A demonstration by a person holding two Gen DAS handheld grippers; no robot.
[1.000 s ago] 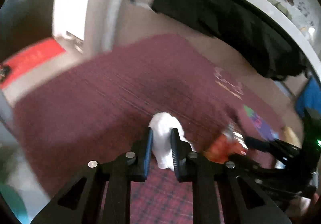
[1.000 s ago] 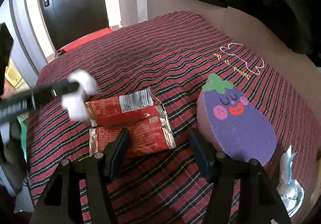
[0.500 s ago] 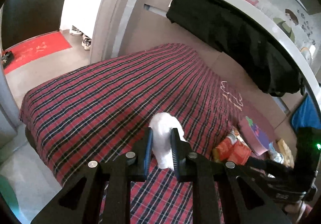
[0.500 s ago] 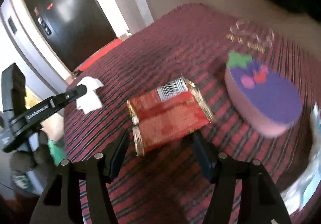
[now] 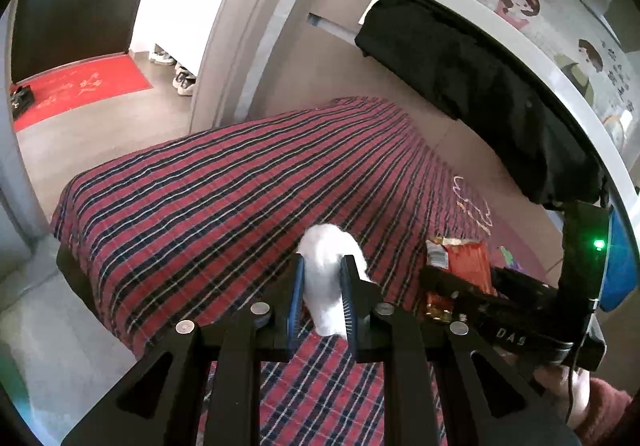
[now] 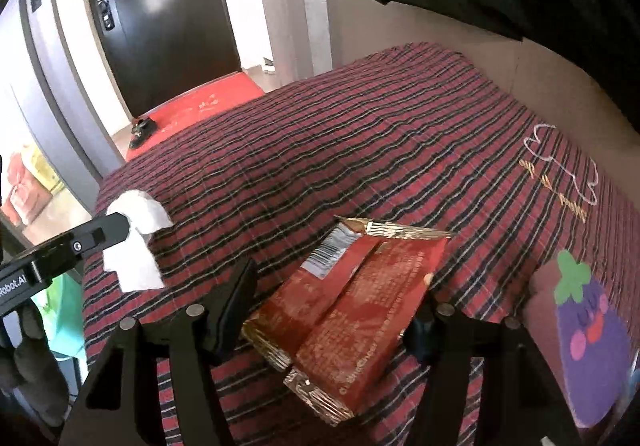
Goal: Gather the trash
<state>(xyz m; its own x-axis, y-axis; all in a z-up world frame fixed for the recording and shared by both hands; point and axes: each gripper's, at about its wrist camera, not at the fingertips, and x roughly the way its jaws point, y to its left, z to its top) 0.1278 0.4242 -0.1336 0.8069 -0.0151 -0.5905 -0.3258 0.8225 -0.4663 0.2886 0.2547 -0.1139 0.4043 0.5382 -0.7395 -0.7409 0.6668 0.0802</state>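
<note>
My left gripper [image 5: 321, 278] is shut on a crumpled white tissue [image 5: 329, 278] and holds it above the red plaid bedcover [image 5: 224, 198]. The tissue also shows at the left of the right wrist view [image 6: 136, 242], clamped in the left gripper's fingers [image 6: 100, 232]. A red snack wrapper [image 6: 356, 306] with a barcode and gold ends sits between the wide-spread fingers of my right gripper [image 6: 336, 306], tilted up off the cover; its right edge touches the right finger. In the left wrist view the wrapper [image 5: 464, 266] lies behind the right gripper [image 5: 500, 306].
A purple eggplant-shaped cushion [image 6: 580, 346] lies at the right on the bed. A black garment [image 5: 472, 86] hangs over the headboard rail. Beyond the bed's foot are a red doormat [image 5: 80, 86], shoes [image 5: 180, 74] and a dark door [image 6: 160, 14]. Something green [image 6: 60, 310] shows below the bed's left edge.
The red wrapper has come up off the cover, tilted between the right fingers. The left gripper has kept its hold on the tissue and drawn back a little.
</note>
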